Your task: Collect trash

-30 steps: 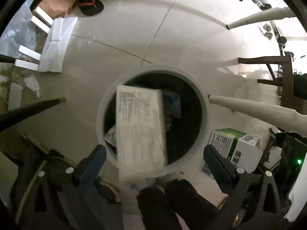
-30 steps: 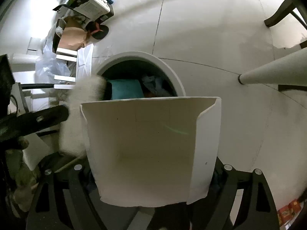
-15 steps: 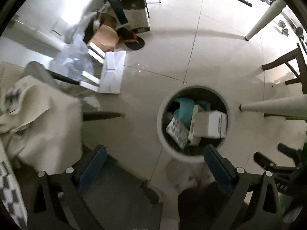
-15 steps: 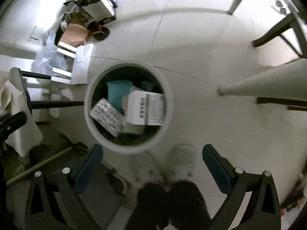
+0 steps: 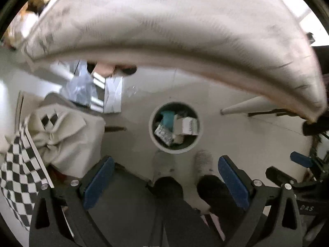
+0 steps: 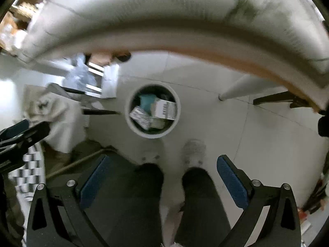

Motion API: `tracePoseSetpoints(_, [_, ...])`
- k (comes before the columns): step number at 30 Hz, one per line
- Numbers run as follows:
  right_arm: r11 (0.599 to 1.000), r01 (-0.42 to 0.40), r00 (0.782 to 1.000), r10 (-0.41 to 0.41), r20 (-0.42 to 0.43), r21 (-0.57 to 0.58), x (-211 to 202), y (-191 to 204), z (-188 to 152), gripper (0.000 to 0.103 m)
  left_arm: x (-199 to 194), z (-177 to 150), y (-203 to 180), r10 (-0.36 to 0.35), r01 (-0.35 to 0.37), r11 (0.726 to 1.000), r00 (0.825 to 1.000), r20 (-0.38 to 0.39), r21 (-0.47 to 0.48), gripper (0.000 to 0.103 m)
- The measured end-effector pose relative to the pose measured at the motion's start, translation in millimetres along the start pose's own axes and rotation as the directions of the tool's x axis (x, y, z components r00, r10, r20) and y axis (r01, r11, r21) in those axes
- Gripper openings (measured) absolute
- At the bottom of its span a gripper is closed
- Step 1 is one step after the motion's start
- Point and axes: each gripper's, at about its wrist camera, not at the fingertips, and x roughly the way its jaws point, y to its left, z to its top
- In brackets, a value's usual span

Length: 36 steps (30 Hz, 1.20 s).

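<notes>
A round white trash bin (image 5: 153, 130) stands on the tiled floor far below, also in the right wrist view (image 6: 128, 113). It holds a white box (image 5: 188, 124), a teal item (image 5: 167, 117) and a silvery packet (image 5: 163, 133). My left gripper (image 5: 164, 179) is open and empty, high above the floor. My right gripper (image 6: 162, 177) is open and empty, also high up. The right gripper shows at the right edge of the left wrist view (image 5: 300, 161); the left one shows at the left edge of the right wrist view (image 6: 14, 129).
A blurred white table edge (image 5: 185, 51) arches across the top of both views. A chair with beige cloth (image 5: 67, 135) and a checkered cloth (image 5: 18, 175) are at left. Flattened cardboard and plastic (image 5: 112, 96) lie beyond the bin. The person's legs and shoes (image 6: 193, 150) stand near the bin.
Both grippers have risen well away from the bin to table height. The boxes they let go of earlier lie in the bin. The table edge has come into view.
</notes>
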Motion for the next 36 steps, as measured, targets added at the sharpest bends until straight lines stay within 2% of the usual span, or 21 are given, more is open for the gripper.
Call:
tracePoseSetpoints(4, [0.997, -0.063, 0.998, 0.063, 0.011, 0.036, -74, 14, -7, 0.103, -57, 12, -1, -0.144, 0.144, 0.989, 0.99, -0.007, 0.032, 0.103])
tracePoseSetpoints(10, [0.985, -0.136, 0.989, 0.129, 0.067, 0.106, -155, 33, -21, 0.103, -122, 14, -2, -0.247, 0.243, 0.96, 0.969, 0.008, 0.139, 0.103])
tracePoseSetpoints(12, [0.98, -0.158, 0.985, 0.147, 0.088, 0.124, -176, 40, -27, 0.103, -139, 14, 4, -0.294, 0.291, 0.943, 0.956, -0.003, 0.161, 0.103])
tracePoseSetpoints(16, [0.969, -0.194, 0.974, 0.171, 0.15, 0.154, -218, 58, -43, 0.103, -169, 13, 11, -0.334, 0.327, 0.924, 0.943, 0.002, 0.201, 0.103])
tracePoseSetpoints(20, [0.962, -0.219, 0.963, 0.187, 0.193, 0.163, -247, 72, -56, 0.103, -199, 10, 21, -0.367, 0.355, 0.907, 0.93, 0.015, 0.229, 0.103])
tracePoseSetpoints(25, [0.942, -0.288, 0.947, 0.252, 0.199, 0.175, -267, 80, -69, 0.103, -233, 3, 29, -0.399, 0.381, 0.893, 0.916, 0.03, 0.238, 0.103])
tracePoseSetpoints(28, [0.941, -0.298, 0.943, 0.264, 0.205, 0.162, -276, 83, -75, 0.103, -250, -2, 28, -0.414, 0.393, 0.888, 0.91, 0.042, 0.238, 0.103])
tracePoseSetpoints(36, [0.941, -0.312, 0.937, 0.284, 0.201, 0.128, -294, 84, -79, 0.103, -262, -15, 21, -0.452, 0.434, 0.873, 0.892, 0.032, 0.22, 0.103])
